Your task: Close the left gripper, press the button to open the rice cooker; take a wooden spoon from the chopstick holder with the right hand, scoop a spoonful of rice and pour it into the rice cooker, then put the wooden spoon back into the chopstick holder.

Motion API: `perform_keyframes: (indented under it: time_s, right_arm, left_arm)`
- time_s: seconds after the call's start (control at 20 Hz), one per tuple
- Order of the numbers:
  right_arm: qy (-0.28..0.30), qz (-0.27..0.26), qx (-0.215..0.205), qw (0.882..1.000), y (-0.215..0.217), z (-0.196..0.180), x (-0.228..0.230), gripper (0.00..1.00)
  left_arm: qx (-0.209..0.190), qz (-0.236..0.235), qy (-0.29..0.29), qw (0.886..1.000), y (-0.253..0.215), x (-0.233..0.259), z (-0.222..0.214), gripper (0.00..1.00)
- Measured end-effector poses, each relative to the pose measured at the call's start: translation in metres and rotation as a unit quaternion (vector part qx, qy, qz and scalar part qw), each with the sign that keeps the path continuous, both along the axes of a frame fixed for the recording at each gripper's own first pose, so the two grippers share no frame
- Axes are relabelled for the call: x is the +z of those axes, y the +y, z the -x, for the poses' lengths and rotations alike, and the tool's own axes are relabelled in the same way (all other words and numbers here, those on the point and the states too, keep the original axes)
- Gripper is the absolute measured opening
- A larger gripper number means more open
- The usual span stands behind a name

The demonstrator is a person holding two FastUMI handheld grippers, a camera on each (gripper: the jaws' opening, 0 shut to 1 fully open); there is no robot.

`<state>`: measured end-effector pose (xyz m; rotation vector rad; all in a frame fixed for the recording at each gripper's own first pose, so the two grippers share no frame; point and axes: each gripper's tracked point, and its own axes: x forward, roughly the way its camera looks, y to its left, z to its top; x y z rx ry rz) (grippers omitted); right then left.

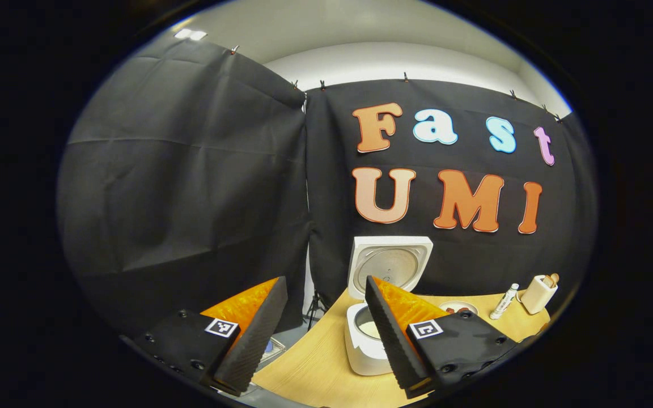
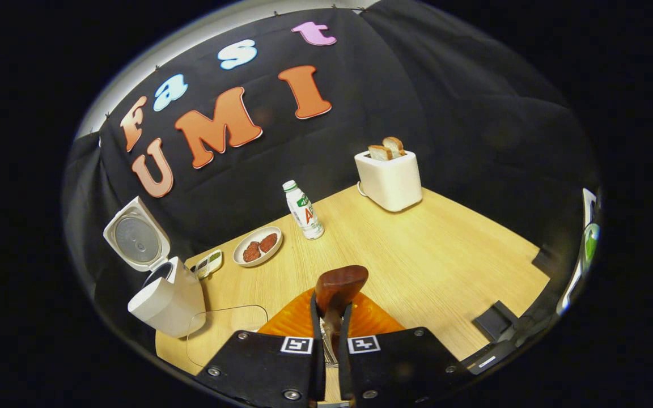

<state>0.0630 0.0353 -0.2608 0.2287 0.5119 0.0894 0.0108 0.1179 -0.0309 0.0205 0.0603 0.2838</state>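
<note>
Wooden spoon pinched in right claw; rice cooker open

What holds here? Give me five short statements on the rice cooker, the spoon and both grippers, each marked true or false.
1. The rice cooker has its lid up. True.
2. The right gripper is open and holds nothing. False: it is shut on the wooden spoon.
3. The left gripper is shut. False: its fingers stand wide apart.
4. Two slices of bread stick up from the toaster. True.
5. The bottle lies on its side on the table. False: it stands upright, beside the plate.
</note>
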Motion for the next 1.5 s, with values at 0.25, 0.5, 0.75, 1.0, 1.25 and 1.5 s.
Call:
perform_keyframes:
  time_s: [0.25, 0.5, 0.75, 1.0, 1.25, 1.5]
  right_arm:
    - [-0.073, 0.080, 0.028, 0.994, 0.019, 0.003, 0.074, 0.08]
    - [-0.119, 0.095, 0.079, 0.985, 0.067, 0.012, 0.118, 0.08]
    - [-0.129, 0.107, 0.144, 0.975, 0.125, 0.019, 0.108, 0.08]
    - [-0.092, 0.113, 0.187, 0.971, 0.163, 0.013, 0.049, 0.08]
    - [-0.073, 0.161, 0.203, 0.963, 0.173, 0.009, -0.002, 0.08]
    - [-0.051, 0.206, 0.216, 0.953, 0.175, 0.023, -0.037, 0.08]
  left_arm:
    - [-0.003, 0.000, -0.010, 1.000, 0.004, 0.004, 0.001, 0.98]
    - [-0.011, 0.003, -0.016, 1.000, 0.005, 0.006, 0.000, 0.94]
    - [-0.011, -0.006, -0.014, 1.000, 0.013, 0.007, 0.003, 0.94]
    - [-0.003, -0.024, -0.005, 1.000, 0.025, 0.008, 0.011, 0.98]
    - [0.017, -0.043, 0.011, 0.999, 0.042, 0.000, 0.015, 0.99]
    - [0.011, -0.026, 0.028, 0.999, 0.040, -0.017, 0.007, 0.94]
